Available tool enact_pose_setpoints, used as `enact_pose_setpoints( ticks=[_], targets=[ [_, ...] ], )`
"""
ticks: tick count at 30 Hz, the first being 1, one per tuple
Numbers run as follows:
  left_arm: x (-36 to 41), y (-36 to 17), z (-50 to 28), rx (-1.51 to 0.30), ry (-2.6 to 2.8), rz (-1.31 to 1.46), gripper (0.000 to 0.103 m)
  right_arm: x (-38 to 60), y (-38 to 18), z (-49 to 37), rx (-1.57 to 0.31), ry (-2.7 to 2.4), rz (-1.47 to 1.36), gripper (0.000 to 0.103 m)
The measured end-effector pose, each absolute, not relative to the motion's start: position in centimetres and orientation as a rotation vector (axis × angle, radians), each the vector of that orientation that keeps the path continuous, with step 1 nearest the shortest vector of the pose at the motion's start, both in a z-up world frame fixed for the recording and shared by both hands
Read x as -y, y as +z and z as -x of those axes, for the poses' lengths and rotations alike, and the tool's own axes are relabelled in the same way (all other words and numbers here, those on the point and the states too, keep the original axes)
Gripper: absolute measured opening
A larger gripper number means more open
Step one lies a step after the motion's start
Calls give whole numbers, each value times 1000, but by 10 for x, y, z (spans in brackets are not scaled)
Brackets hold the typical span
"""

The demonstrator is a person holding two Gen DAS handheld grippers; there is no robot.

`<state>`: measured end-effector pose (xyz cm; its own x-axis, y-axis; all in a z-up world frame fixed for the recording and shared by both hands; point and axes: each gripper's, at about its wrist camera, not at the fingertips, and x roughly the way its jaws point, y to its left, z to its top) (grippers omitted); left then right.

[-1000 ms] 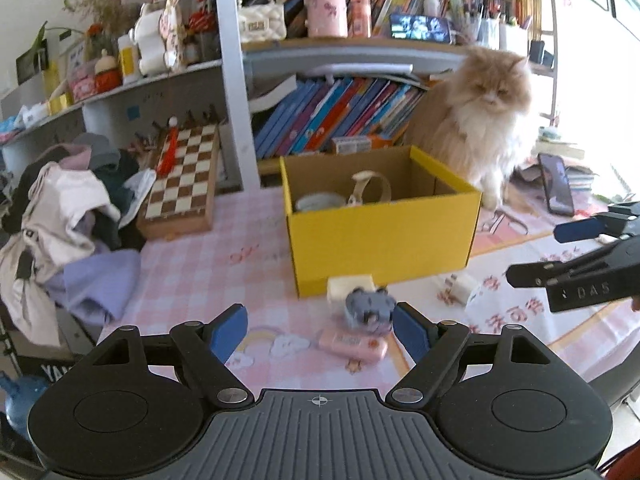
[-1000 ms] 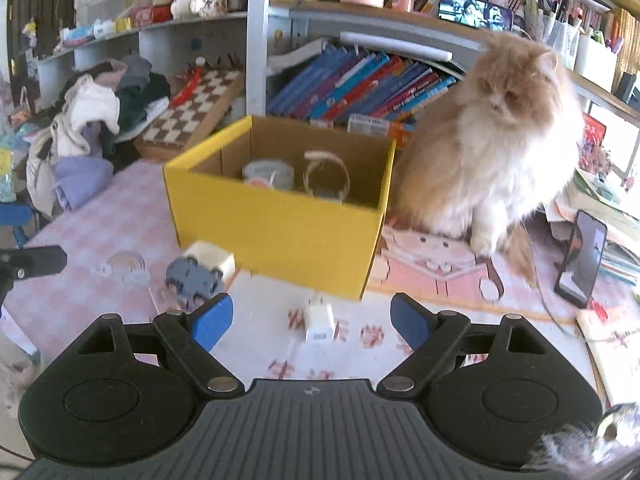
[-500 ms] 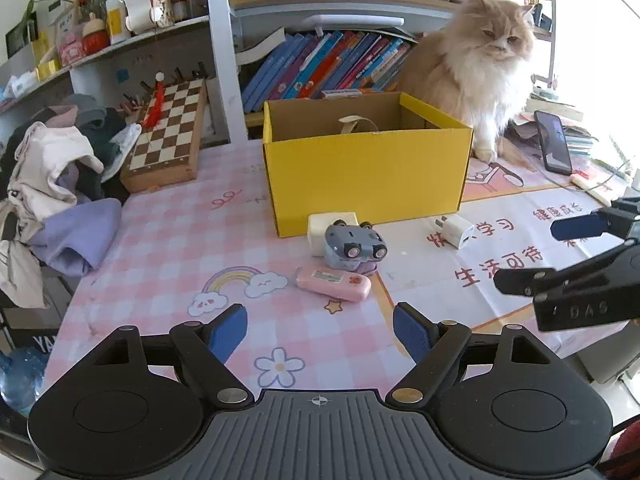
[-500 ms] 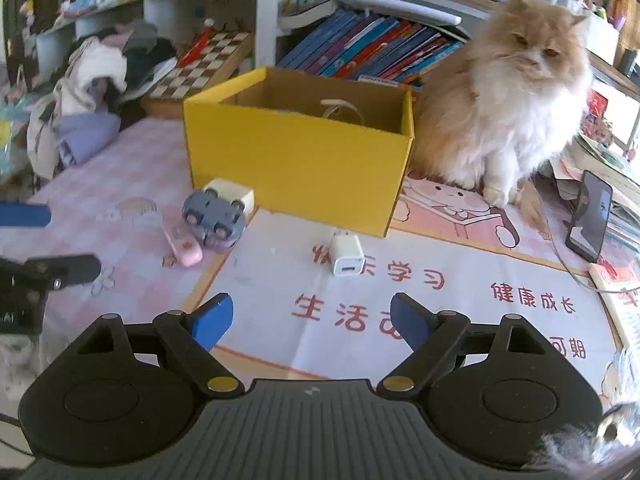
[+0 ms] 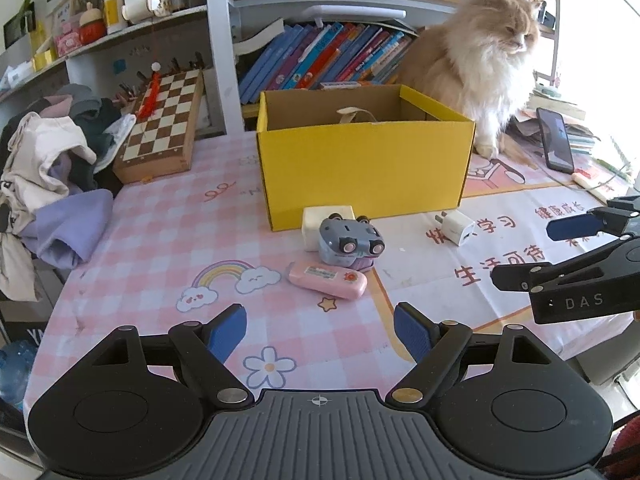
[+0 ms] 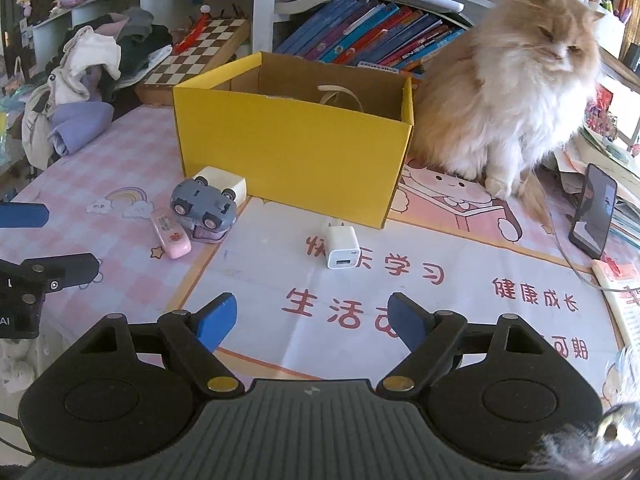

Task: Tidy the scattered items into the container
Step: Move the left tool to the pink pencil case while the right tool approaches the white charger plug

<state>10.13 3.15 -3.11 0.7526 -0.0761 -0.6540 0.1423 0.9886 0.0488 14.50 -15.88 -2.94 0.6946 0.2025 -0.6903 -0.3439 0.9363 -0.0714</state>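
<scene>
while both hover low, left claw (image 5: 320,332) spread, right claw (image 6: 311,318) spread

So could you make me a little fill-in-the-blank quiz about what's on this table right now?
1. The cardboard box is coloured ____.
2. The grey toy car lies ____, wheels in the air.
3. The animal sitting beside the box is a ____.
4. The left gripper and right gripper each hold ____; both are open.

Missing words: yellow; upside down; cat; nothing
</scene>
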Motion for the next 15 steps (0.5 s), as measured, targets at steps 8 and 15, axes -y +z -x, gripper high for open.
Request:
enact_pose_setpoints(
  ticks=[8, 15],
  targets=[
    [-27, -33, -111, -714, -117, -114, 91, 159, -33, -160, -767, 324, 202, 83],
    [-24, -38, -123, -733, -116, -99, 91, 161, -35, -173, -784, 326, 209, 82]
  ],
)
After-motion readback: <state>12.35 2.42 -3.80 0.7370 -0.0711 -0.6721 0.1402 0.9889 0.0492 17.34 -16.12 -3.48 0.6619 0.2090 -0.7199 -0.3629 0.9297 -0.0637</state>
